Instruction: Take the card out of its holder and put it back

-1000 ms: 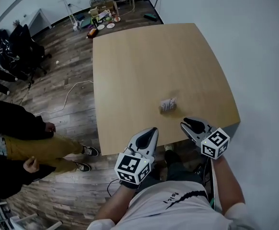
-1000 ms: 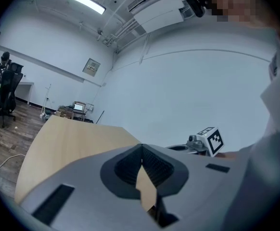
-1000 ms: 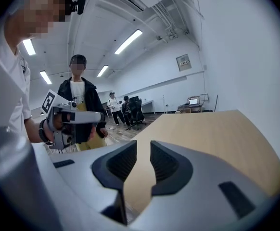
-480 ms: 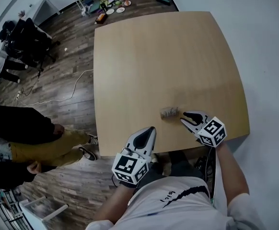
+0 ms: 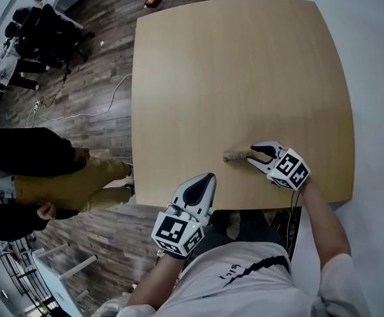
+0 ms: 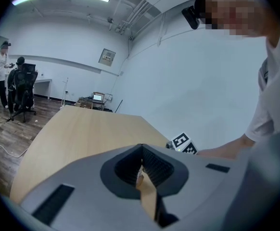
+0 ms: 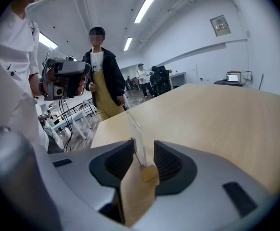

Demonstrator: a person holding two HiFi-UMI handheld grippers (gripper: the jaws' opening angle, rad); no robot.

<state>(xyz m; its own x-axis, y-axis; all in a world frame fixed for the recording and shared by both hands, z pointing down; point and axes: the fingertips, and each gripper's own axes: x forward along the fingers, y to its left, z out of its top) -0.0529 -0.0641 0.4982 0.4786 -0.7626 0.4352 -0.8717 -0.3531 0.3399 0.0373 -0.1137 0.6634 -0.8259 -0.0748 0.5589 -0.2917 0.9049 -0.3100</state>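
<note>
The card holder (image 5: 234,156) stands near the front of the wooden table (image 5: 245,58), small and blurred in the head view. In the right gripper view it is a thin clear upright sheet (image 7: 137,134) on a small tan foot. My right gripper (image 5: 253,157) reaches it from the right, and the sheet stands between the jaws (image 7: 144,150), which are opening with a gap on each side. I cannot make out the card itself. My left gripper (image 5: 205,182) hovers at the table's front edge, left of the holder, its jaws (image 6: 141,154) closed together on nothing.
A person in yellow trousers (image 5: 66,187) stands on the wooden floor left of the table, also seen past the table's corner (image 7: 101,76). A cable (image 5: 80,114) lies on the floor. Chairs and clutter sit far back (image 5: 40,35). A white wall runs along the table's right side.
My right gripper has moved forward from the table's front edge onto the table, up to the holder, and now straddles it. The head view has tilted down. The left gripper has stayed put.
</note>
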